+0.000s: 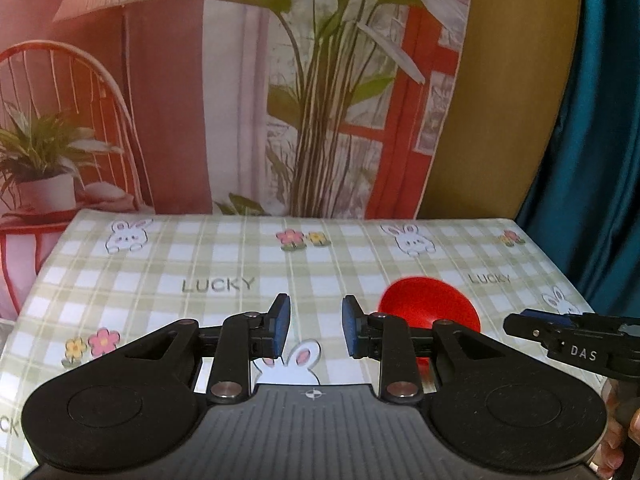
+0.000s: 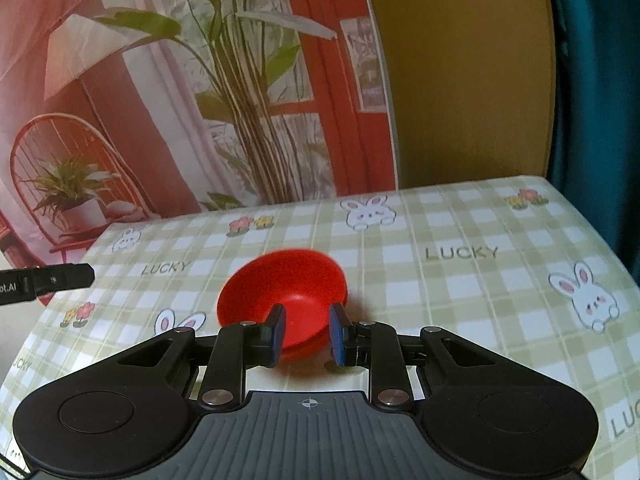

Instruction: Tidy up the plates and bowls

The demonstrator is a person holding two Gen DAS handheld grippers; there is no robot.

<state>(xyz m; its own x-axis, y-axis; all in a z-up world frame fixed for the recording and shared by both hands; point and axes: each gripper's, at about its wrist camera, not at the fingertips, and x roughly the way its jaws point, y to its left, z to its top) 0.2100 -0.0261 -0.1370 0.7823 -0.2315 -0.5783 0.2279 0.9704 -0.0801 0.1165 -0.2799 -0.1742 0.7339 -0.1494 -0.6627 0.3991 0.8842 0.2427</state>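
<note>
The desk (image 1: 168, 264) carries a green-and-white checked cloth printed with rabbits, flowers and the word LUCKY. Behind its far edge hangs a printed backdrop (image 1: 224, 92) showing a lamp, a red wire chair, potted plants and a red window frame. To the right of the backdrop stand an olive-yellow panel (image 2: 468, 72) and, at the far right, a teal curtain (image 1: 592, 128).

A red bowl (image 2: 296, 292) stands upright on the desk, right of centre in the left wrist view and near the middle of the cloth in the right wrist view.

The left claw (image 1: 316, 326) hovers over bare cloth to the left of the bowl. Its blue pads stand apart with nothing between them: released.

The right claw (image 2: 306, 334) is above the near rim of the bowl. Its pads stand apart, and the bowl shows through the gap between them. No pad presses on the rim: released.
</note>
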